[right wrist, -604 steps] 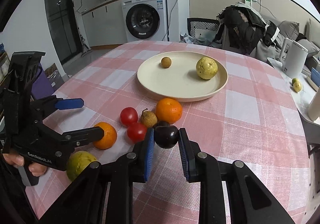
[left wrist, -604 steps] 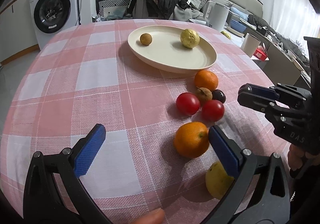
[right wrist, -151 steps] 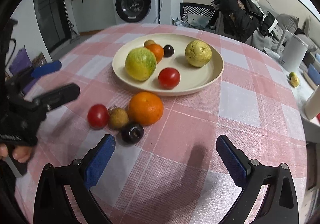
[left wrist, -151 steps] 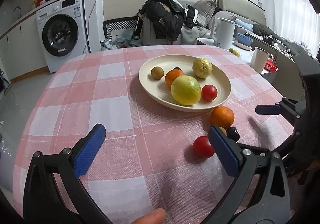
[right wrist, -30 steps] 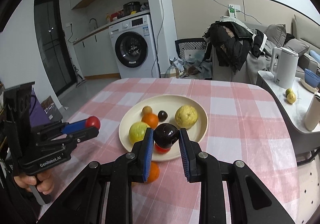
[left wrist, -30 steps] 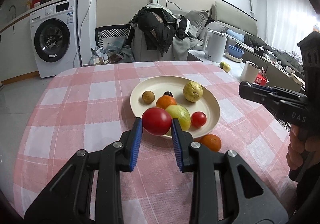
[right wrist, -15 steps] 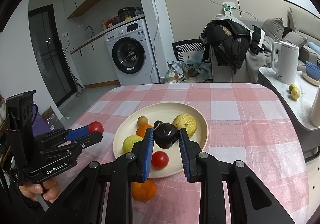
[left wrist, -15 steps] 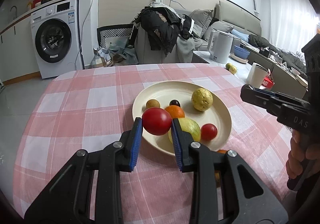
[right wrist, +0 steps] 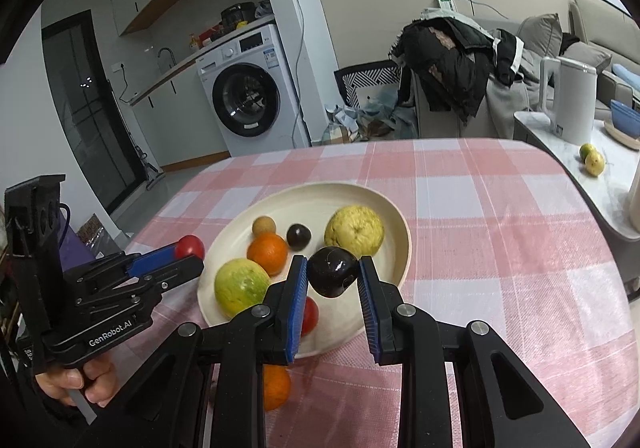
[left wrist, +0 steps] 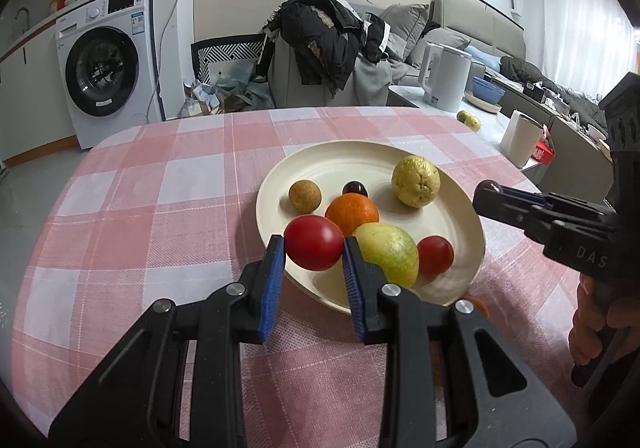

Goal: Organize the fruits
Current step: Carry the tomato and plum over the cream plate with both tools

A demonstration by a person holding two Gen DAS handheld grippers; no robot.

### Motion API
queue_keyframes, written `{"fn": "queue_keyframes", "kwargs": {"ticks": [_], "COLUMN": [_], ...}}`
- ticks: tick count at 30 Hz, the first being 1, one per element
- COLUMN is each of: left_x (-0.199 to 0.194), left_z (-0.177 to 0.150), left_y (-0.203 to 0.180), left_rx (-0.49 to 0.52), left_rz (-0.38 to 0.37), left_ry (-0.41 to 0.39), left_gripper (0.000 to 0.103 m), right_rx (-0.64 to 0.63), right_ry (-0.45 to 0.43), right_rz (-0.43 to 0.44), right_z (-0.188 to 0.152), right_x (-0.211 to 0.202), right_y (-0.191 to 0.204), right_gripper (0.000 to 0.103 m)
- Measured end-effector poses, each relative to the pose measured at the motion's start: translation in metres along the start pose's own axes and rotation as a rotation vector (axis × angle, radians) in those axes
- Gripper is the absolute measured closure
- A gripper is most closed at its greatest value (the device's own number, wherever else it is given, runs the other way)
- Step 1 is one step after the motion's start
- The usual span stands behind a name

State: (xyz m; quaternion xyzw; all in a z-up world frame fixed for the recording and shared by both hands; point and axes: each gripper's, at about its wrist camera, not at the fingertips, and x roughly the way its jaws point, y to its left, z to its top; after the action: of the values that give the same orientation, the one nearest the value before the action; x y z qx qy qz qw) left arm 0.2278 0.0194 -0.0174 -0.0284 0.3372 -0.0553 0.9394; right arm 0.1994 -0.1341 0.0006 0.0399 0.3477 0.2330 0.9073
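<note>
My left gripper (left wrist: 314, 250) is shut on a red tomato (left wrist: 313, 242) and holds it over the near left rim of the cream plate (left wrist: 460, 216). My right gripper (right wrist: 333, 277) is shut on a dark plum (right wrist: 333, 277) above the plate (right wrist: 394, 222). On the plate lie a small brown longan (left wrist: 305, 196), an orange (left wrist: 351, 211), a small dark fruit (left wrist: 355, 189), a bumpy yellow fruit (left wrist: 415, 180), a green-yellow fruit (left wrist: 387, 252) and a second tomato (left wrist: 435, 255). Another orange (right wrist: 276, 386) lies on the cloth in front of the plate.
The round table has a pink and white checked cloth (left wrist: 132, 208). Behind it stand a chair draped with dark clothes (left wrist: 320, 40) and a washing machine (left wrist: 104, 64). A side counter at right holds a white kettle (left wrist: 444, 76), a white cup (left wrist: 520, 138) and two small fruits (right wrist: 592, 160).
Both grippers have moved forward and down toward the plate, each still holding its fruit; the plate now looks nearer and larger.
</note>
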Motion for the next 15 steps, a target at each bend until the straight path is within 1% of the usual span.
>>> {"fn": "queue_keyframes", "kwargs": {"ticks": [15], "left_x": [0.016], "left_z": [0.001], "left_y": [0.003], "left_rx": [0.005], "left_rz": [0.002], "left_ry": [0.014], "left_gripper": [0.077], "right_rx": [-0.004], "right_ry": [0.037], "right_rz": [-0.021], "right_z": [-0.004], "right_x": [0.015], "right_y": [-0.003], "right_gripper": [0.077]}}
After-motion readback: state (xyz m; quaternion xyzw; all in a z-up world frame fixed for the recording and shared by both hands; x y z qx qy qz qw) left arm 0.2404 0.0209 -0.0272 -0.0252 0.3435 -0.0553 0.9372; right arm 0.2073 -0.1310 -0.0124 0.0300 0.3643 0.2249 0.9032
